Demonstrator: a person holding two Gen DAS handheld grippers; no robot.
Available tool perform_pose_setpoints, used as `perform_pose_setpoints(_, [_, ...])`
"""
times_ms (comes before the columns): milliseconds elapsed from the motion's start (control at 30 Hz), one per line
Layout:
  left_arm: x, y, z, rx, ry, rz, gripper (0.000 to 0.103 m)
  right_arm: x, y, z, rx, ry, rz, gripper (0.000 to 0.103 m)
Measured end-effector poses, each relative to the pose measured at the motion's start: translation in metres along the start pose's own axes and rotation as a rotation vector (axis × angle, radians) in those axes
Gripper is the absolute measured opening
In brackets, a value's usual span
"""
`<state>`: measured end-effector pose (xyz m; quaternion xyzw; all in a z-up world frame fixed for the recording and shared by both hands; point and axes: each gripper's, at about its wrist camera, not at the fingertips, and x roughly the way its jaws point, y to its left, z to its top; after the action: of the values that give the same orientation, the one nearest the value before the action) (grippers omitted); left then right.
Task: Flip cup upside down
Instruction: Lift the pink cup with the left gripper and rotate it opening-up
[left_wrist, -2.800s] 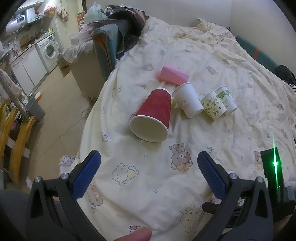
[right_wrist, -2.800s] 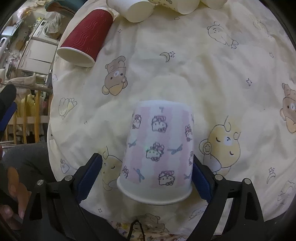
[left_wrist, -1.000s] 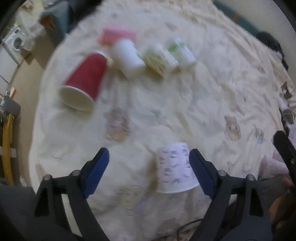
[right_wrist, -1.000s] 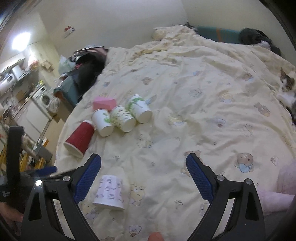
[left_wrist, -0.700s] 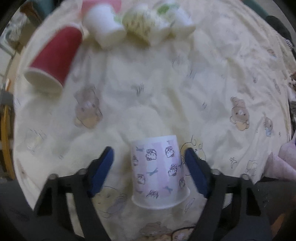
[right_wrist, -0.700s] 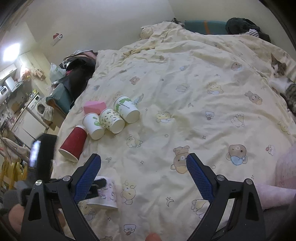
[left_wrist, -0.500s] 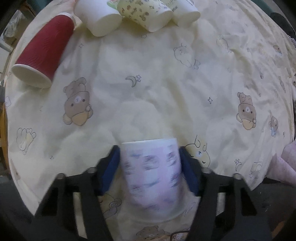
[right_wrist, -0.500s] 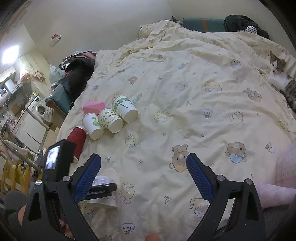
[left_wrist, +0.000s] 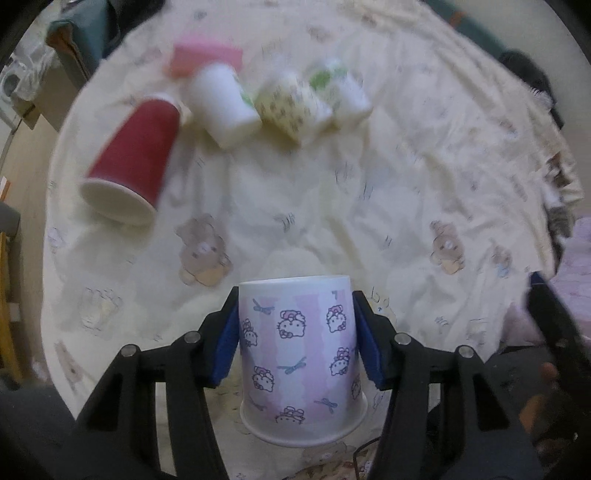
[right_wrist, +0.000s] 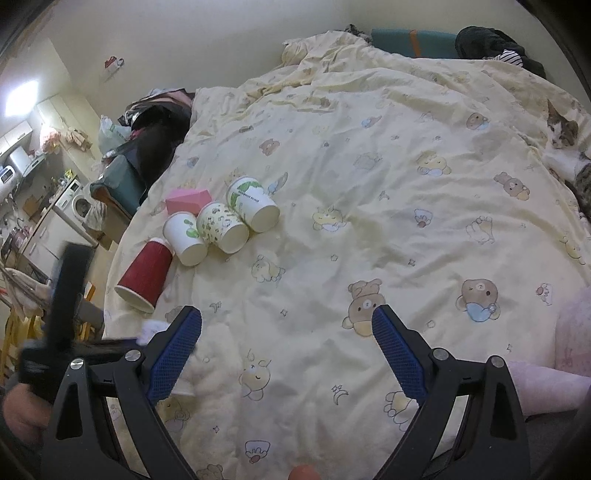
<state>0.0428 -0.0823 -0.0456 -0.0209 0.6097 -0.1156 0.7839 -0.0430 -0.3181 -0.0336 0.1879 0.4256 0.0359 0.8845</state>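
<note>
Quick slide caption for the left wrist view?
Left gripper shut on the pink cup, rim toward the camera, above the quilt.

A bed with a cartoon-print yellow duvet (right_wrist: 369, 184); a red cup (right_wrist: 144, 275), three paper cups (right_wrist: 221, 223) and a pink block (right_wrist: 186, 199) lie left of centre; a cat (right_wrist: 565, 147) lies at the right edge.

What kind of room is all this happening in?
Most likely a small studio flat or bedroom. The cups lie on a bed under a cartoon-print duvet, a cat rests at its edge, and a washing machine stands among kitchen cabinets just beyond the bed.
</note>
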Motion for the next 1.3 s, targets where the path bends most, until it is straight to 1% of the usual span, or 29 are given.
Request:
perform_pose_setpoints(67, [-0.012, 0.011, 0.000, -0.014, -0.051, -0.044, 0.052, 0.003, 0.004, -0.001, -0.005, 0.013, 0.024, 0.096])
perform_pose_setpoints(167, [-0.028, 0.030, -0.002, -0.028, -0.114, -0.052, 0.052, 0.005, 0.016, -0.003, -0.035, 0.027, 0.053, 0.096])
perform_pose_setpoints(233, [-0.030, 0.039, -0.002, -0.031, -0.155, -0.053, 0.052, 0.009, 0.026, -0.005, -0.062, 0.044, 0.079, 0.096])
perform_pose_setpoints(267, [-0.025, 0.040, -0.002, -0.032, -0.162, -0.041, 0.052, 0.012, 0.030, -0.006, -0.073, 0.055, 0.089, 0.096])
perform_pose_setpoints(333, [-0.018, 0.048, -0.003, -0.049, -0.155, -0.043, 0.052, 0.019, 0.039, -0.008, -0.086, 0.083, 0.113, 0.096])
perform_pose_setpoints(433, [-0.014, 0.057, -0.006, -0.092, -0.125, -0.091, 0.052, 0.035, 0.052, -0.014, -0.115, 0.152, 0.153, 0.096])
perform_pose_setpoints(500, [-0.014, 0.055, -0.007, -0.079, -0.131, -0.086, 0.052, 0.045, 0.060, -0.020, -0.141, 0.205, 0.182, 0.096])
perform_pose_setpoints(600, [-0.013, 0.050, -0.006, -0.077, -0.130, -0.116, 0.053, 0.060, 0.071, -0.028, -0.144, 0.278, 0.270, 0.096])
perform_pose_setpoints(667, [-0.012, 0.045, -0.005, -0.071, -0.127, -0.128, 0.053, 0.064, 0.078, -0.032, -0.138, 0.300, 0.314, 0.096])
perform_pose_setpoints(767, [-0.010, 0.037, -0.006, -0.048, -0.126, -0.109, 0.053, 0.068, 0.086, -0.034, -0.131, 0.315, 0.384, 0.096])
perform_pose_setpoints(833, [-0.010, 0.036, -0.006, -0.044, -0.128, -0.103, 0.053, 0.068, 0.088, -0.034, -0.125, 0.319, 0.410, 0.096])
perform_pose_setpoints(900, [-0.010, 0.036, -0.004, -0.050, -0.119, -0.126, 0.053, 0.071, 0.087, -0.034, -0.109, 0.330, 0.417, 0.096])
perform_pose_setpoints(967, [-0.012, 0.033, -0.003, -0.043, -0.123, -0.130, 0.053, 0.074, 0.082, -0.034, -0.092, 0.333, 0.385, 0.096])
perform_pose_setpoints(1067, [-0.018, 0.029, -0.002, -0.015, -0.166, -0.076, 0.053, 0.077, 0.075, -0.033, -0.069, 0.345, 0.368, 0.096])
perform_pose_setpoints(1100, [-0.018, 0.030, -0.002, -0.012, -0.169, -0.070, 0.053, 0.076, 0.074, -0.033, -0.063, 0.345, 0.371, 0.096])
perform_pose_setpoints(1167, [-0.017, 0.031, -0.001, -0.019, -0.146, -0.104, 0.053, 0.071, 0.073, -0.032, -0.061, 0.332, 0.391, 0.096])
perform_pose_setpoints(1200, [-0.016, 0.030, -0.001, -0.018, -0.145, -0.106, 0.053, 0.070, 0.074, -0.032, -0.072, 0.328, 0.387, 0.096])
perform_pose_setpoints(1267, [-0.016, 0.026, -0.003, 0.002, -0.157, -0.081, 0.053, 0.070, 0.077, -0.033, -0.086, 0.333, 0.394, 0.096])
perform_pose_setpoints(1300, [-0.016, 0.024, -0.004, 0.007, -0.152, -0.087, 0.053, 0.071, 0.078, -0.034, -0.087, 0.344, 0.405, 0.096])
